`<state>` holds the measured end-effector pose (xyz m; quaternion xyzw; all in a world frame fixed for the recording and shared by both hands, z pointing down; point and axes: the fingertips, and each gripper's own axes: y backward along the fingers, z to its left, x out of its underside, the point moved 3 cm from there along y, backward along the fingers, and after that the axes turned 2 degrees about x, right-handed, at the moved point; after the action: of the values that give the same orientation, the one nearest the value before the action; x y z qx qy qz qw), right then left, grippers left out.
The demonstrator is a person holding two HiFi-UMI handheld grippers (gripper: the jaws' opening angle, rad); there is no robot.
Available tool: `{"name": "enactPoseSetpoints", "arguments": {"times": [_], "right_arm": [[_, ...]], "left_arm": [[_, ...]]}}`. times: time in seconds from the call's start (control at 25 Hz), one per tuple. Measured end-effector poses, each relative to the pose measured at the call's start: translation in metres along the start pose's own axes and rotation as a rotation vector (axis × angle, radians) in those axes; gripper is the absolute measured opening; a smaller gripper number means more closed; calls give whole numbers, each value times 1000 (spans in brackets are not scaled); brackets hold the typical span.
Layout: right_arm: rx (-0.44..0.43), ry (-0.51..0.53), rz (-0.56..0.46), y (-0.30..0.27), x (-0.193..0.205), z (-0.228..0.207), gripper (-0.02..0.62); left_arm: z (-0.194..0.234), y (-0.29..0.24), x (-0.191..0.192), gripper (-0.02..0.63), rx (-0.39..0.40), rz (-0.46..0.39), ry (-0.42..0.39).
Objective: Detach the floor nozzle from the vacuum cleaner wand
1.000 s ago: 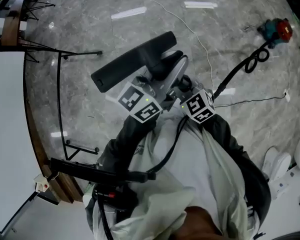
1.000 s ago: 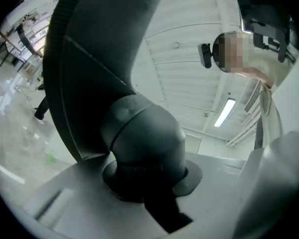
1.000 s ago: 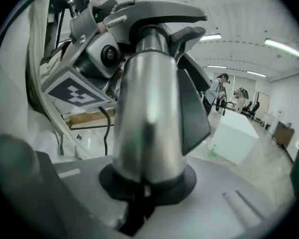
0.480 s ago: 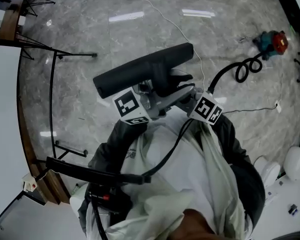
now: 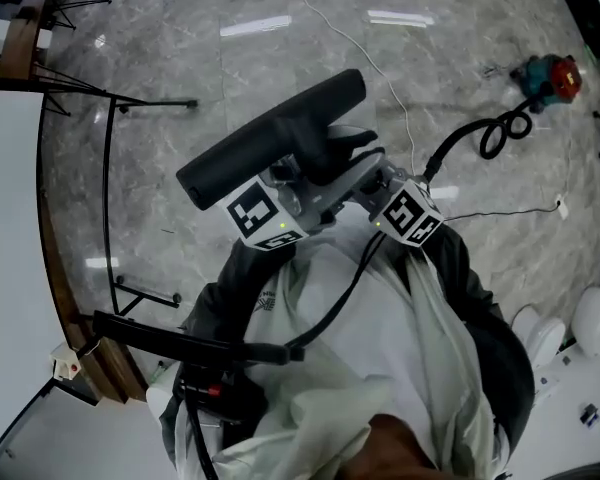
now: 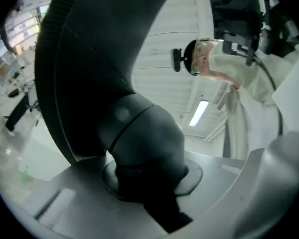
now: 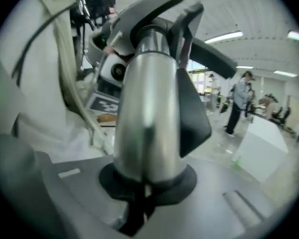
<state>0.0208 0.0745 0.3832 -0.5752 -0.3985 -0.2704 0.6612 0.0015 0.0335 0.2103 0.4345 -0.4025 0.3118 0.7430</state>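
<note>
Nozzle: the floor nozzle is held up off the floor, in the upper centre of the head view, as a long dark bar.
Long axis: the bar runs from the middle left of the frame up to the right. Its rounded neck drops from the bar's middle toward the person.
Left gripper: the left gripper has its jaws drawn narrow and pressed on that dark neck, which fills the centre of the left gripper view.
Wand: the wand, a shiny silver tube, stands upright in the middle of the right gripper view and meets a dark fitting at the top.
Right gripper: the right gripper is closed narrow on the wand's tube, with the pads against both sides.
Relation that matters: the joint lies between the two grips, nozzle side at centre left and wand side at centre right in the head view. A pull apart would likely have to run along the tube's line.
Nearer hand: the left is on the nozzle itself, and the right is just beside it on the tube.
Hidden: the marker cubes cover the joint in the head view, so I cannot tell whether any catch is released. The rest of the wand is cut off.
Around: a grey marble floor lies below, with a thin white cord at the upper middle and a coiled black hose at the upper right.
</note>
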Motion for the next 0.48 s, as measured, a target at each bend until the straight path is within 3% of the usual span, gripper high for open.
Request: {"name": "enactPoseSetpoints", "arguments": {"times": [0.08,0.12,0.2,0.32,0.4,0.48], "right_arm": [[-212,17,-19,10,-2,13,41],[-283,15,-20,14,-2,16,41],[-304,-6,-15,14,0,15,41],[-108,-56,-5,0,4,5,41],[92,-94,17,-8,8,-2,41],[232,-125,61,-12,12,-8,41]], "left_arm": [[-18,-4,1,78,151,-8,-9],[-22,-6,2,80,189,-6,-4],[-18,-7,5,78,174,-3,12],[4,-1,7,73,19,-8,54],[19,4,11,71,-135,21,90],[36,9,16,71,-309,59,136]]}}
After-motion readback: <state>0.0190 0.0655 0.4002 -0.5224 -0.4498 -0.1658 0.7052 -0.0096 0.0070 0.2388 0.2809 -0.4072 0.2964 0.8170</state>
